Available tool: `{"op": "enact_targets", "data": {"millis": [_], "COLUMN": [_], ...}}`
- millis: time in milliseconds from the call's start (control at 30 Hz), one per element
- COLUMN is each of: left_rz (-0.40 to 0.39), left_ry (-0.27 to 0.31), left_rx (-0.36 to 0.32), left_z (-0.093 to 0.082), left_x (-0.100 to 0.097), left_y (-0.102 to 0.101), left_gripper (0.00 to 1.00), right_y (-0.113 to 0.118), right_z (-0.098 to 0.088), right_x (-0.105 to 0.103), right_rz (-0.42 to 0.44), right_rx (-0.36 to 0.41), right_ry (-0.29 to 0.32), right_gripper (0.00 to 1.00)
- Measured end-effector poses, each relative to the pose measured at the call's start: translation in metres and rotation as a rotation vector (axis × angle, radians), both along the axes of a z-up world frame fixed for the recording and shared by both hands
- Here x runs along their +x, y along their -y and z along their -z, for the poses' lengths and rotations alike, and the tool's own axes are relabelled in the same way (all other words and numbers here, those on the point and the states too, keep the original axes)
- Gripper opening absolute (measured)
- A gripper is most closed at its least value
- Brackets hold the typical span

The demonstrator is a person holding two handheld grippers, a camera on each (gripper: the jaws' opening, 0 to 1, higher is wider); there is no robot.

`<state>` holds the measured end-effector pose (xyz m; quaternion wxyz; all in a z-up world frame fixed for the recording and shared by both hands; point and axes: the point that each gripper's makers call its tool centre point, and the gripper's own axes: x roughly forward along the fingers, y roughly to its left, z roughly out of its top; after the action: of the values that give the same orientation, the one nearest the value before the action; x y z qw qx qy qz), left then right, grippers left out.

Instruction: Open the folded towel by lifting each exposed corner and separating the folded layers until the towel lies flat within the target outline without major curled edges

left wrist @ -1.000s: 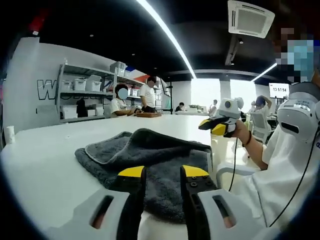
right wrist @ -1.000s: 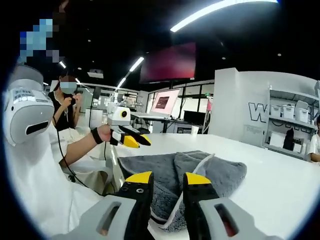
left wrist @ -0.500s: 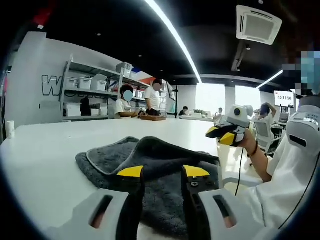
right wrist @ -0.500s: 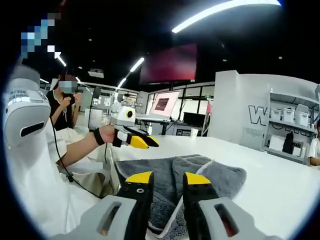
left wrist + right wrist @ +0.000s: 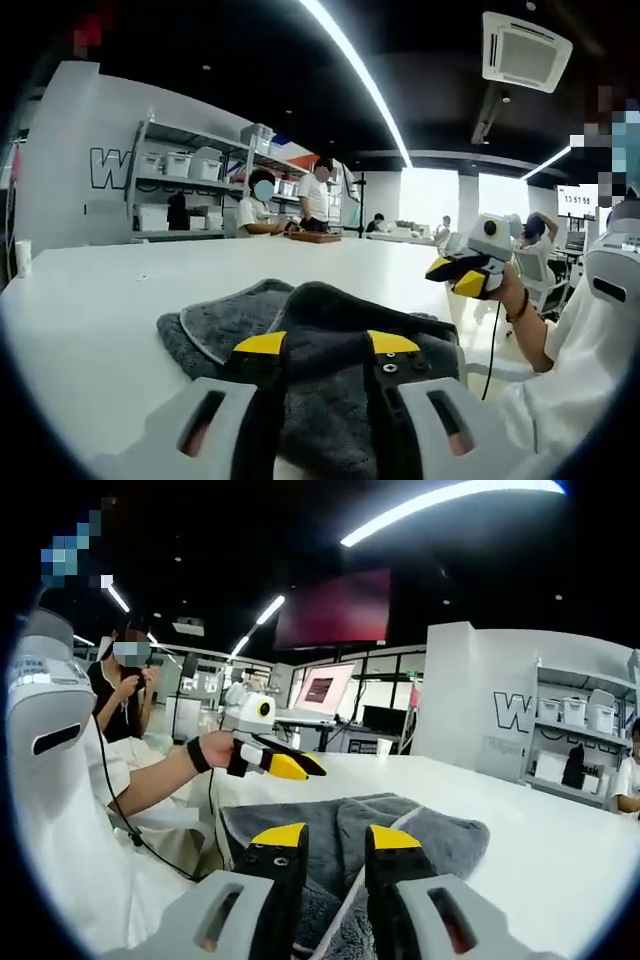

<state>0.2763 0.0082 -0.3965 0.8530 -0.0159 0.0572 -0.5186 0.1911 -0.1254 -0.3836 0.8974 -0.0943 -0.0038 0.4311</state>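
Towel [image 5: 330,350], grey and folded, lies on the white table [image 5: 90,330] right past both pairs of jaws; left gripper [image 5: 325,345] and right gripper [image 5: 335,837] are each a little open, holding nothing; shelves with bins [image 5: 185,165] and people [image 5: 262,200] sit far behind.

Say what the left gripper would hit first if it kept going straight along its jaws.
Most likely the grey towel: in the left gripper view the left gripper has its open jaws aimed low across the folded heap on the white table. Depth is unclear, so it might only skim the top fold.
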Motion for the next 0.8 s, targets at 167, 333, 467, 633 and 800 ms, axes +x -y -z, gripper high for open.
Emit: {"op": "enact_targets", "data": {"millis": [167,333,467,633,800], "left_rz": [0.001,-0.039,-0.044,-0.063,-0.084], "left_ry": [-0.003,-0.014,-0.03,-0.025,-0.013], "left_rx": [-0.002,-0.005,-0.008,-0.034,-0.026], "left_z": [-0.001,0.0,0.001,-0.006,-0.005], "left_x": [0.007,0.019,0.027,0.038,0.041], "left_y": [0.004,0.002,0.005,0.004,0.005], "left_gripper": [0.29,0.29,0.29,0.29,0.3], "right_y": [-0.004,-0.008,-0.008,-0.004,-0.003], "right_z": [0.002,0.002,0.001,0.004,0.006], "right_x": [0.007,0.009,0.012,0.019,0.02], "right_rz": [0.002,0.002,0.002,0.038,0.058], "right_rx": [-0.009,-0.022,-0.019,-0.023,-0.024], "right_ry": [-0.008,0.0,-0.002,-0.007,-0.013], "right_gripper": [0.16,0.17,0.16,0.16,0.17]}}
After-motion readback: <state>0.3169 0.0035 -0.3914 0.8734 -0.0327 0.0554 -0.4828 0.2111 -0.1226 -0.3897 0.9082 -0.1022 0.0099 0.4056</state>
